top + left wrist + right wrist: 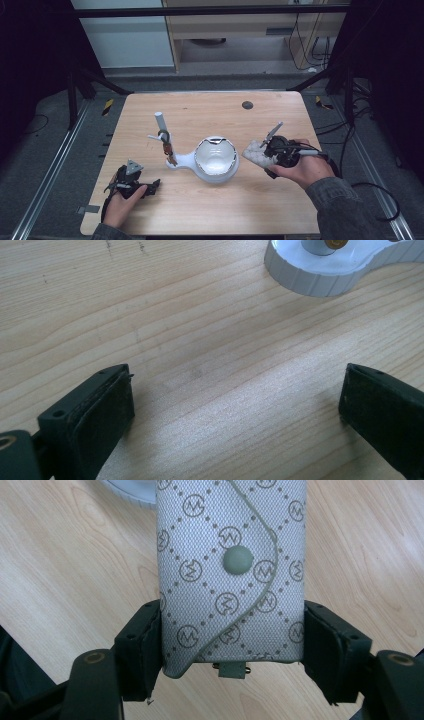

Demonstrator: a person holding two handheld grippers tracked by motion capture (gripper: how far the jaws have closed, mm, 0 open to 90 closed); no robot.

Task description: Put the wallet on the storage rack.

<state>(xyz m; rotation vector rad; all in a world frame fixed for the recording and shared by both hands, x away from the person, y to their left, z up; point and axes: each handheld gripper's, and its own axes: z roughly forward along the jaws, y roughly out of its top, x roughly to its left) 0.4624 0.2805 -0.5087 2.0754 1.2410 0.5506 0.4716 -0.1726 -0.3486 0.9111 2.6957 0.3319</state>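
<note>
My right gripper (231, 645) is shut on a small grey patterned pouch (230, 575) with a round snap button; both pads press its sides. In the high view that pouch (256, 153) hangs just right of the white bowl (216, 159), with the right gripper (270, 151) held by a hand above the table. My left gripper (152, 187) rests low at the front left, in the person's other hand. Its jaws stand wide apart in the left gripper view (235, 405), with bare wood between them.
The bowl sits on a white stand (182, 160) (340, 270) that carries an upright post with a white tube (161, 122) and small hooks. A dark round hole (247, 105) marks the wooden table (210, 210) near its far edge. Black frame bars flank the table.
</note>
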